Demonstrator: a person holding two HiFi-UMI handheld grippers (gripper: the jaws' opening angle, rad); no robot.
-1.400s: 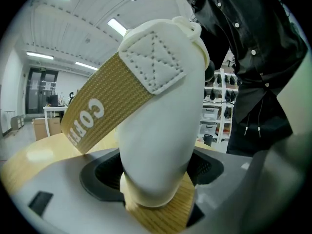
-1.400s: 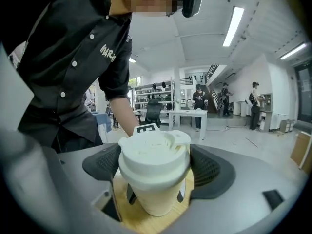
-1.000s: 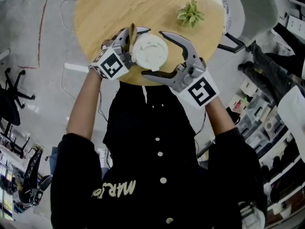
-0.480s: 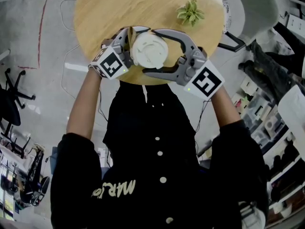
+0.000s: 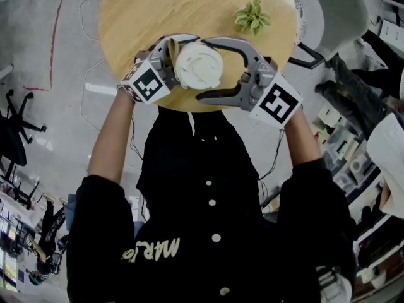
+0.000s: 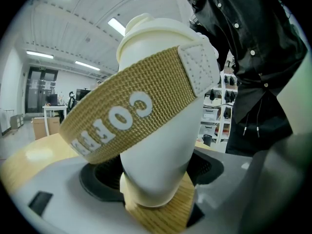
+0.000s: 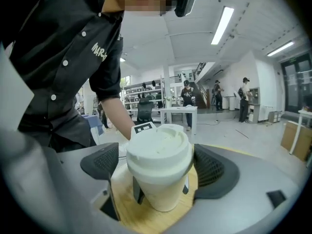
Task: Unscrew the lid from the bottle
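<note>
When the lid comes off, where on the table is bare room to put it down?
The table is bare at its far left, between the plant and the left rim. Crowded at the near edge: the left tool and right tool flank the bottle.

A round wooden desk stands on a grey floor. A small green plant sits on the desk, near its far right side. A thin red line and a thin cable lie on the floor to the left. A black chair is further left. Far off, people stand under long ceiling lights
</note>
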